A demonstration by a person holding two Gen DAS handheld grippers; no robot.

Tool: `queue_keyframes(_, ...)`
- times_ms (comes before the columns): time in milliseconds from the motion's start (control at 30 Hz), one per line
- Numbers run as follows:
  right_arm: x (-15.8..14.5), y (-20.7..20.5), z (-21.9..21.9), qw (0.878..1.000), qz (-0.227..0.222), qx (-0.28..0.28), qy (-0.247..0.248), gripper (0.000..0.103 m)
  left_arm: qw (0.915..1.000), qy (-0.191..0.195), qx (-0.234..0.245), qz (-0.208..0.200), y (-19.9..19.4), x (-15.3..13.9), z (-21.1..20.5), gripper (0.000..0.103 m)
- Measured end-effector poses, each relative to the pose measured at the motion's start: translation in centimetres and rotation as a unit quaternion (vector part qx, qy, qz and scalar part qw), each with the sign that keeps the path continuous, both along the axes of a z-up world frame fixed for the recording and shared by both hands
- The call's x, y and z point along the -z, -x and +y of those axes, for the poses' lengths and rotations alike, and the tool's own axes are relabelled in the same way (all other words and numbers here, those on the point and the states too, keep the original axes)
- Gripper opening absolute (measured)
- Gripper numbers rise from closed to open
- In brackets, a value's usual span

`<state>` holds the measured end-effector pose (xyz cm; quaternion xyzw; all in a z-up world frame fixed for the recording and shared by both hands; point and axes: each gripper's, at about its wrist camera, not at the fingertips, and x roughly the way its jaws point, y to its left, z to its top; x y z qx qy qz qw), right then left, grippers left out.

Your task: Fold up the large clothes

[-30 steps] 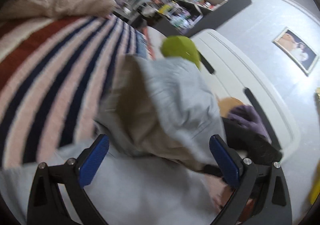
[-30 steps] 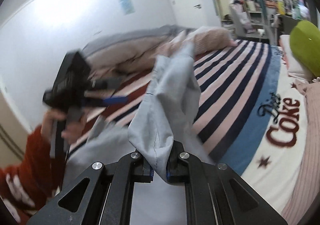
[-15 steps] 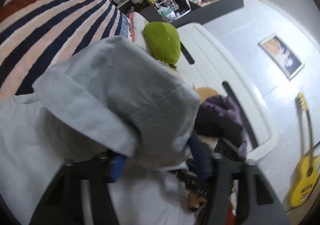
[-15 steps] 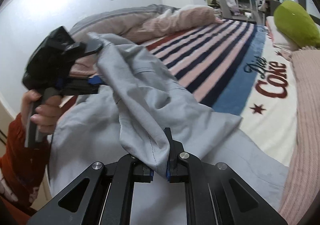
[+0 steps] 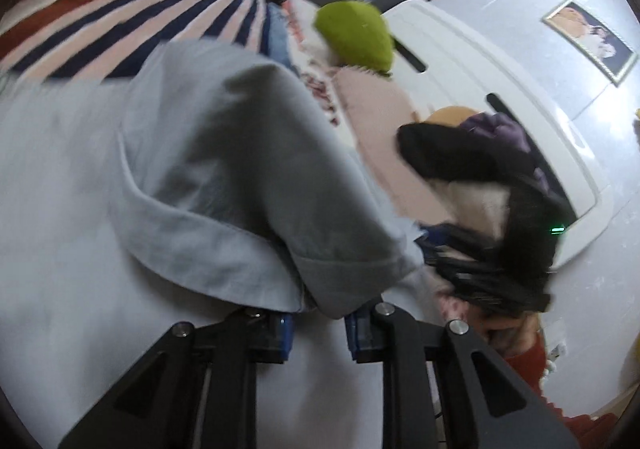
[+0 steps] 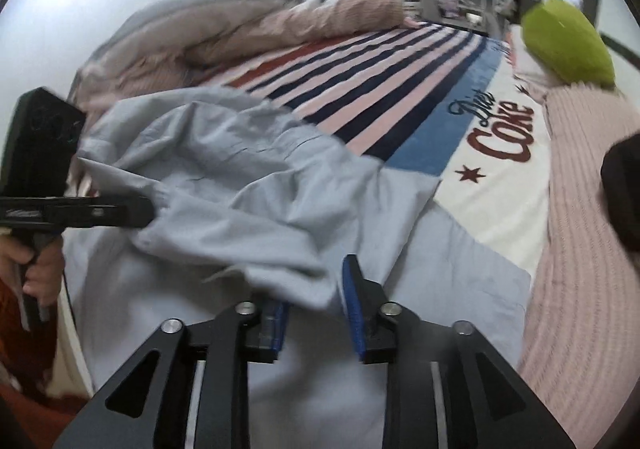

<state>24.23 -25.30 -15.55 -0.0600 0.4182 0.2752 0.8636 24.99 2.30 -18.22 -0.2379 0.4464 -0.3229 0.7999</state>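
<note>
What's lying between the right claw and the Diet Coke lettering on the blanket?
The light blue garment, spread over the blanket in the right wrist view, ahead of the right claw.

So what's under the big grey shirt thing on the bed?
The grey garment lies on a striped blanket that turns blue, then white with red lettering. Its own flat lower layer lies under the bunched-up fold. What is beneath its middle cannot be seen; the cloth covers it.
</note>
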Motion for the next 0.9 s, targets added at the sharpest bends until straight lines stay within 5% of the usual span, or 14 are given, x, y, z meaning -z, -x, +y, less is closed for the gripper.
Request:
queue_keyframes(67, -0.2, 1.5, 0.1, 1.000, 0.004, -0.016, -0.001, 0.044, 0.9999, -0.001, 0.000, 0.010, 0.8, 1.1, 0.1, 0.017)
queue_keyframes(200, -1.2, 3.4, -0.1, 0.999, 0.003, -0.023, -0.034, 0.048, 0.9998, -0.011, 0.015, 0.006, 2.0, 0.8, 0.0, 0.022)
queue_keyframes(333, -2.1, 3.6, 1.3, 0.999, -0.010, -0.032, -0.041, 0.048, 0.9986, -0.018, 0.044, -0.022, 4.0, -1.2, 1.3, 0.073)
queue_keyframes(533, -1.3, 3.2, 3.8, 0.998, -0.004, -0.046, -0.040, 0.050, 0.9987, -0.035, -0.026, -0.029, 2.0, -3.7, 6.4, 0.079)
queue_keyframes(633, -0.9, 2.6, 5.1, 0.998, -0.004, -0.059, -0.033, 0.065, 0.9981, -0.032, -0.051, -0.017, -1.1, -4.0, 7.2, 0.080)
queue_keyframes(767, -0.8, 1.8, 7.0, 0.998, -0.024, -0.060, -0.006, 0.067, 0.9979, -0.022, -0.061, -0.003, -4.5, -3.3, 6.3, 0.077)
queue_keyframes(800, -0.8, 1.6, 7.2, 0.998, -0.029, -0.060, -0.001, 0.068, 0.9979, -0.033, -0.056, -0.001, -5.3, -2.8, 5.7, 0.071)
queue_keyframes(867, -0.6, 1.2, 7.7, 0.998, -0.025, -0.065, 0.006, 0.075, 0.9976, -0.052, -0.046, 0.009, -6.2, -1.6, 4.6, 0.027)
queue_keyframes(900, -0.3, 1.0, 7.9, 0.998, -0.016, -0.068, 0.009, 0.076, 0.9976, -0.054, -0.037, 0.022, -6.6, -0.9, 4.2, 0.020)
